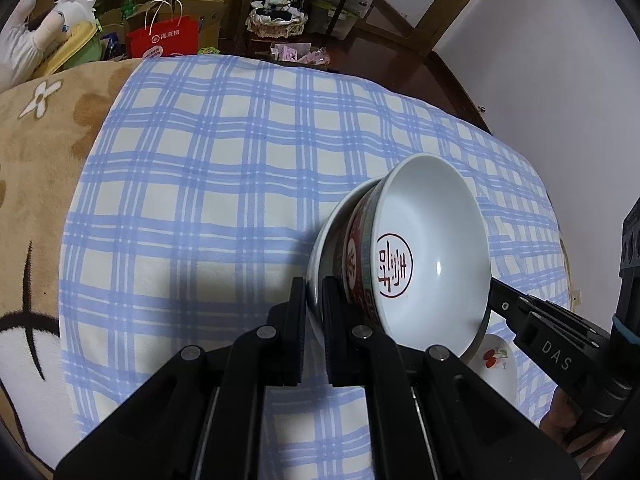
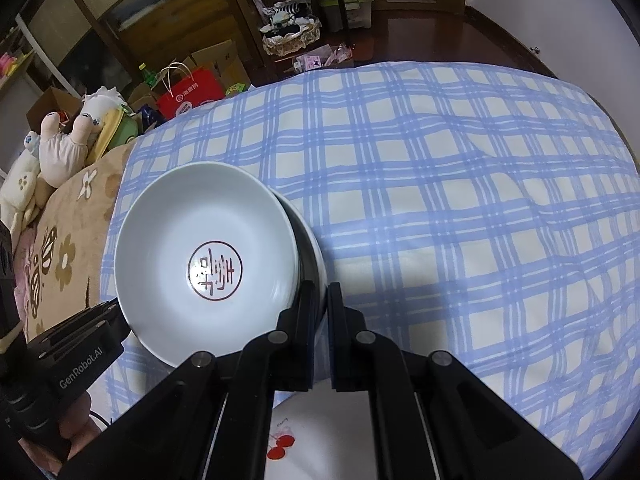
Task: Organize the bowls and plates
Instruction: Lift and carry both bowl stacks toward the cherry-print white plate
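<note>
Both my grippers, left (image 1: 314, 300) and right (image 2: 320, 300), pinch the plate (image 1: 320, 264); bowl (image 2: 208, 252) riding it could slide off if I tilt.

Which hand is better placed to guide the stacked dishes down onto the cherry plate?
Right, probably: the right gripper, shut on the outer dish at its rim, sits just above the cherry plate. The left gripper clamps the opposite rim, over bare cloth.

bowl (image 2: 208, 248): white inside, dark red round emblem; red patterned outside
cloth (image 2: 460, 184): blue-and-white check
plate (image 1: 494, 364): white, red cherries
fingers (image 1: 298, 320): black
</note>
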A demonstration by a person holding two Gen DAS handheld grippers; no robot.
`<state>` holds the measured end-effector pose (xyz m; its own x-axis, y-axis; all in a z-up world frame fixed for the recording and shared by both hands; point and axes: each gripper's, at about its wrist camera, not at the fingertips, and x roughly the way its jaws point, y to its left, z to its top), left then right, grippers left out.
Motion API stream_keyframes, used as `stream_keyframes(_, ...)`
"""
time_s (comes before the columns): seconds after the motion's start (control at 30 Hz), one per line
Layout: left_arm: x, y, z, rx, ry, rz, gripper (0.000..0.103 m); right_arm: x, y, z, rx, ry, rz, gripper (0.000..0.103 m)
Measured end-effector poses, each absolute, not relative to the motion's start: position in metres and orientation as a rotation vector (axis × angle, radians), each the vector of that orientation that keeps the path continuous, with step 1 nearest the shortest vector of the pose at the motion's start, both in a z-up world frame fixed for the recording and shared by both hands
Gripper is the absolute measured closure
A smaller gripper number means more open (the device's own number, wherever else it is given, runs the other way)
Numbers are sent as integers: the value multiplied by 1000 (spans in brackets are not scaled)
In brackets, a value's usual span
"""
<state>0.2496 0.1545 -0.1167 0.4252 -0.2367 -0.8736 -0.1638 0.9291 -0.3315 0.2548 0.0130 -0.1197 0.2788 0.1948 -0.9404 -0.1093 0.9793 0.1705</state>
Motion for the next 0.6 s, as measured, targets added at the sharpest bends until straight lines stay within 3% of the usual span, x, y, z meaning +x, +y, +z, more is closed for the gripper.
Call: stream_keyframes(0.6, 217, 108, -82, -363, 1128, -95, 97, 217, -27, -80, 85, 1240, 161, 96)
